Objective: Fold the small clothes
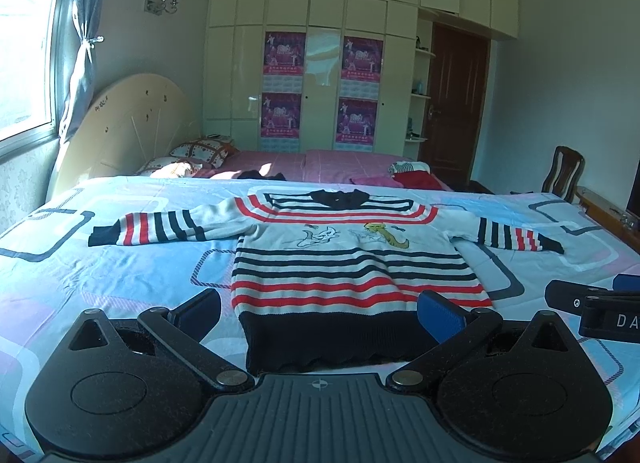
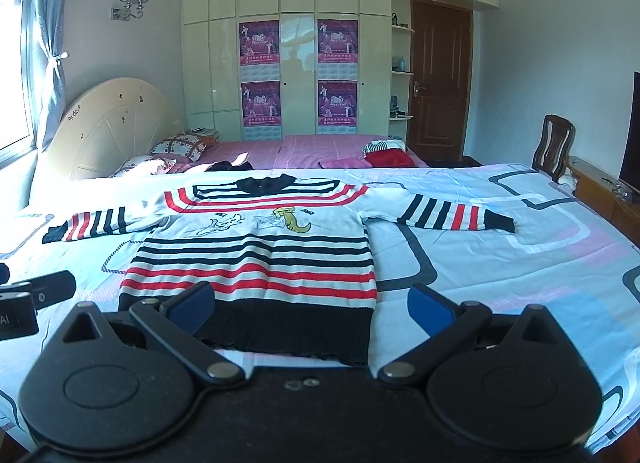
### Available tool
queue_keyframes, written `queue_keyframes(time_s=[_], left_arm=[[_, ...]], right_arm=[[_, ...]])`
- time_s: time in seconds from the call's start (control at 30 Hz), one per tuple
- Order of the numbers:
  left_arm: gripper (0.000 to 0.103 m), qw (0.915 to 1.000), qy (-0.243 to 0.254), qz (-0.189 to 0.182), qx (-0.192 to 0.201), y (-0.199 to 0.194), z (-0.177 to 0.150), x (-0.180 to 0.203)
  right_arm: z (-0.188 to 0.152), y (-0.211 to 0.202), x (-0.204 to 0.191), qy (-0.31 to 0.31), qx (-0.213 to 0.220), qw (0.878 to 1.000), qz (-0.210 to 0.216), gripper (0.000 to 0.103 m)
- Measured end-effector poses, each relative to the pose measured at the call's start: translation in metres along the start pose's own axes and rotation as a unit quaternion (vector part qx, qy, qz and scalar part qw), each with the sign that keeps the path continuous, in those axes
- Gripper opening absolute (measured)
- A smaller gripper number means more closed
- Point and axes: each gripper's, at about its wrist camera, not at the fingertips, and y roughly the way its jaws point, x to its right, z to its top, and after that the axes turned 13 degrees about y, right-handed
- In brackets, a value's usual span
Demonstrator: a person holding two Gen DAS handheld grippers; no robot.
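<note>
A small striped sweater [image 1: 352, 263] lies spread flat on the bed sheet [image 1: 120, 271], front up, both sleeves stretched out to the sides — collar at the far end, dark hem nearest the cameras. Red, navy and white bands run across it, with cartoon figures on the pale chest panel. From the right wrist view the same sweater [image 2: 256, 259] sits left of centre on the sheet [image 2: 500, 263].

The left gripper [image 1: 316, 313] is spread wide, its blue pads on either side of the hem; the right-hand pad [image 1: 440, 313] overlaps the hem's corner in the view, though whether it touches the knit I cannot tell. Nothing is between the fingers. The right gripper [image 2: 310, 305] is released too — jaws apart, one finger over the hem, the other over bare sheet beside the sweater's edge. Each tool shows at the edge of the other's view, side by side at the near end of the garment.

Behind, a pink bed [image 1: 320, 167] carries pillows [image 1: 200, 151] and a red-and-striped pile of clothes [image 2: 388, 155]; a wardrobe [image 2: 288, 43] with posters stands against the back wall.
</note>
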Motion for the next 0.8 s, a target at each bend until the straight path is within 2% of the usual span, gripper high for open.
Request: queue_keyframes(time_s=[0.8], left_arm=[[0.103, 1.0000, -0.001, -0.003, 0.000, 0.0015, 0.0005, 0.0010]], right_arm=[[-0.0017, 0.0023, 0.0008, -0.004, -0.002, 1.000, -0.002, 0.103]])
